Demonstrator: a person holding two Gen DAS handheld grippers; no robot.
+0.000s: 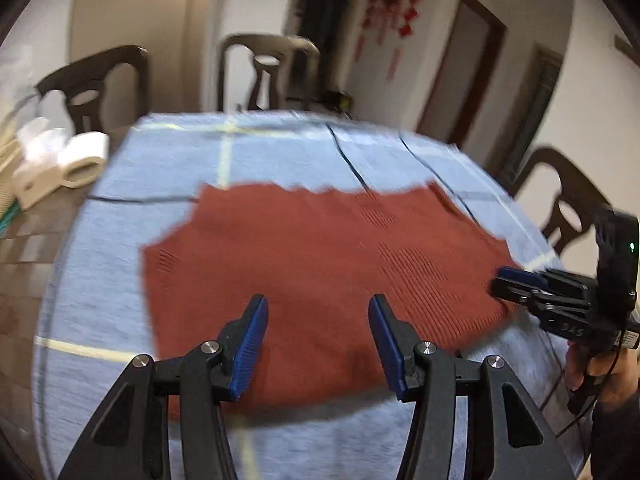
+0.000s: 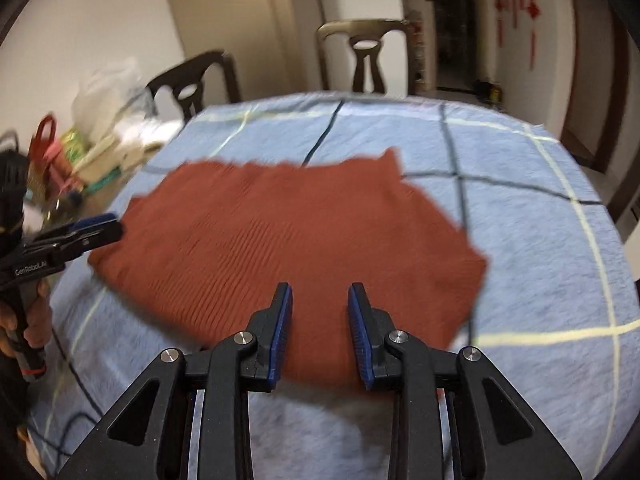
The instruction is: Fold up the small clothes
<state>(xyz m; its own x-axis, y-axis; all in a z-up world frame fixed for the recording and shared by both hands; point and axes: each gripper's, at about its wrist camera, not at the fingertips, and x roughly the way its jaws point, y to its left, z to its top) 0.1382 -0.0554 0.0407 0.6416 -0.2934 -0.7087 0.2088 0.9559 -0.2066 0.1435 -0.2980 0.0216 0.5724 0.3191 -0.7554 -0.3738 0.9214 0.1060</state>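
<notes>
A rust-red knitted garment point(image 1: 320, 272) lies spread flat on a light blue checked cloth point(image 1: 100, 280) covering the table; it also shows in the right wrist view point(image 2: 288, 240). My left gripper point(image 1: 318, 312) is open and empty, hovering over the garment's near edge. My right gripper point(image 2: 319, 300) is open and empty above the garment's near edge. The right gripper shows in the left wrist view point(image 1: 516, 280) at the garment's right side. The left gripper shows in the right wrist view point(image 2: 102, 226) at the garment's left side.
Dark wooden chairs point(image 1: 100, 84) point(image 2: 368, 56) stand around the table. White objects point(image 1: 60, 160) and a clutter of bags and items point(image 2: 80, 148) sit on the table's bare left part. A cable point(image 2: 76, 380) trails over the cloth near the left hand.
</notes>
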